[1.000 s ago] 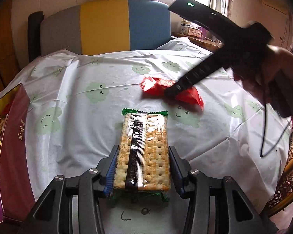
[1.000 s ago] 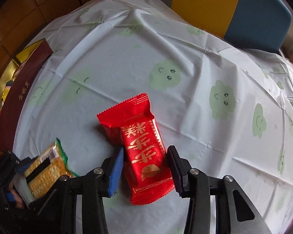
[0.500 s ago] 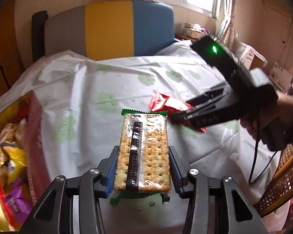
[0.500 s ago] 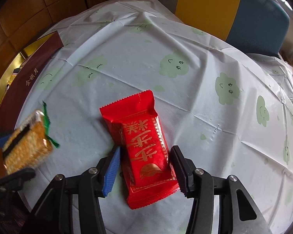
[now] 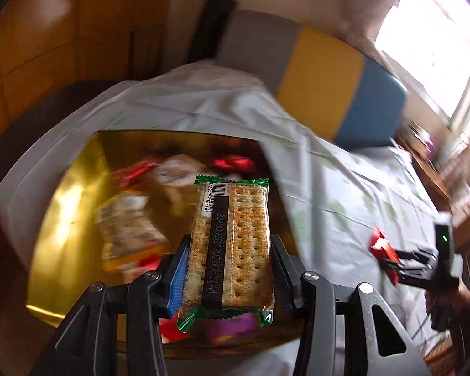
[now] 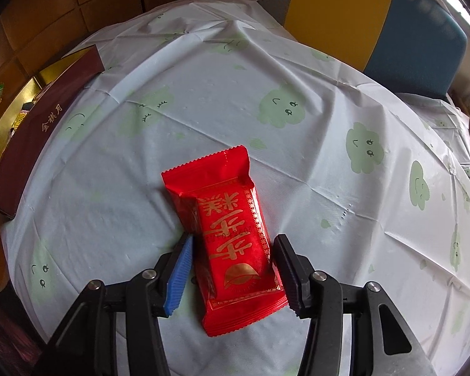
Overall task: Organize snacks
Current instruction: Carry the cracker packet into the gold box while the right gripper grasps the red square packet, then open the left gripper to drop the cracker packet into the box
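My left gripper is shut on a clear, green-edged cracker pack and holds it in the air over the open gold-lined snack box. Several blurred snack packets lie in the box below it. A red packet with gold lettering lies flat on the tablecloth. My right gripper is open and straddles its near half, with its pads standing just beside the wrapper's edges. In the left wrist view the right gripper and the red packet show at the far right.
The box's dark red wall stands at the table's left edge. A white tablecloth with green cloud faces covers the round table. A grey, yellow and blue chair back stands behind it. A person's hand holds the right gripper.
My left gripper has swung left and risen with the cracker pack, from over the tablecloth to over the box. The right gripper's jaws have widened slightly around the red packet, which stays put.
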